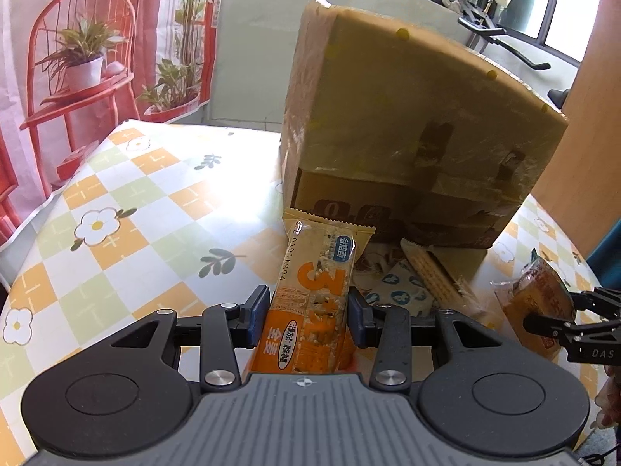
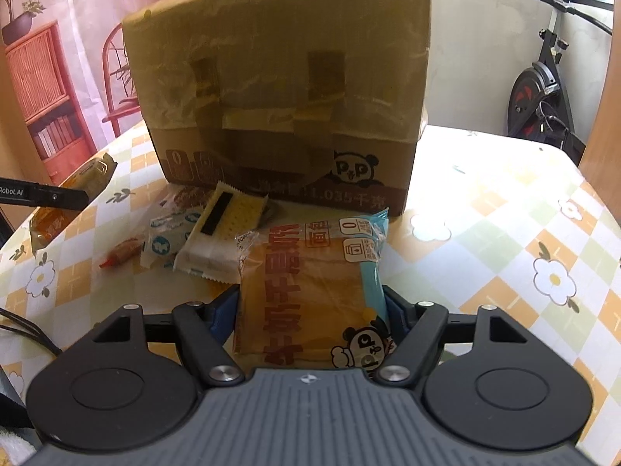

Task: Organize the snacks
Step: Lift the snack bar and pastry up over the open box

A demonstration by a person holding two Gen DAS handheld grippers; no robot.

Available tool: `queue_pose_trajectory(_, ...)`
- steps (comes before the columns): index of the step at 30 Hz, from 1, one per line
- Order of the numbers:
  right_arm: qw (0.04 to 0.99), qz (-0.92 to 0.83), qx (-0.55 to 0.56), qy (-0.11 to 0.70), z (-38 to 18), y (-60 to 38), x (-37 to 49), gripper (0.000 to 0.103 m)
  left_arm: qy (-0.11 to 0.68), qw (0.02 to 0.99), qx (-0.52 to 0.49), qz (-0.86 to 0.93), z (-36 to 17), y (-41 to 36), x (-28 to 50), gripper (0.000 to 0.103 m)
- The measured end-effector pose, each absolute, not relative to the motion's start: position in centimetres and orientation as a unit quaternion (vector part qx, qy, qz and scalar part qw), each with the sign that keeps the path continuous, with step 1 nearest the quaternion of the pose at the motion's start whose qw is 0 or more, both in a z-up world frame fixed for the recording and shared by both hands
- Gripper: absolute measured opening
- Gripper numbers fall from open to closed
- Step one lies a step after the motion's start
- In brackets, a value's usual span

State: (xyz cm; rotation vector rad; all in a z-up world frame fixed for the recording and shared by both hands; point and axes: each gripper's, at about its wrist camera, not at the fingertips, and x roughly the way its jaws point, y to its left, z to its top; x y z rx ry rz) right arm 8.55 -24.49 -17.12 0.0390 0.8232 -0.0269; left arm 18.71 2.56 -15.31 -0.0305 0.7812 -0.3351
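Left wrist view, nearest: the left hand-held gripper (image 1: 309, 312) is clenched on an orange cereal bar (image 1: 316, 295), its blue pads pressing both long sides of the wrapper; the bar points forward along the fingers, its far crimped end lying in line with the base of the cardboard box (image 1: 407, 116). Right wrist view, nearest: the right hand-held gripper (image 2: 310, 310) grasps a wrapped bread packet (image 2: 310, 291) with a blue edge and a panda print, blue pads against its two sides.

Middle ground: a loose pile of snacks lies on the counter (image 2: 504, 213), which carries a checked cloth with white flowers. The pile includes a white packet with blue round marks (image 2: 167, 240), a yellow wafer packet (image 2: 229, 221) lying partly over it, and a small red-tipped item (image 2: 120, 254) just beside them. A further orange-brown packet (image 2: 50, 225) rests near the counter's left edge in this view, close to the dark fingers of the other gripper.

Far ground: the cardboard box stands upright behind the pile, taped and printed with a panda. Beyond it hang a pink printed curtain (image 1: 77, 58) and, at the right, an exercise bike (image 2: 543, 89)
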Motion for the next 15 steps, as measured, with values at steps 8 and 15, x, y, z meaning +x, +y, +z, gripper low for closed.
queue_pose_trajectory(8,0.936,-0.015,0.016,0.353,-13.5,-25.2,8.9,0.075,0.318,0.93,0.001,-0.185,-10.7,1.8,18.7,0.044)
queue_pose_trajectory(15,0.965,0.002,0.012,0.261,-6.1,-25.9,10.3,0.075,0.235,0.949,0.004,-0.208,-4.7,0.3,19.3,0.044)
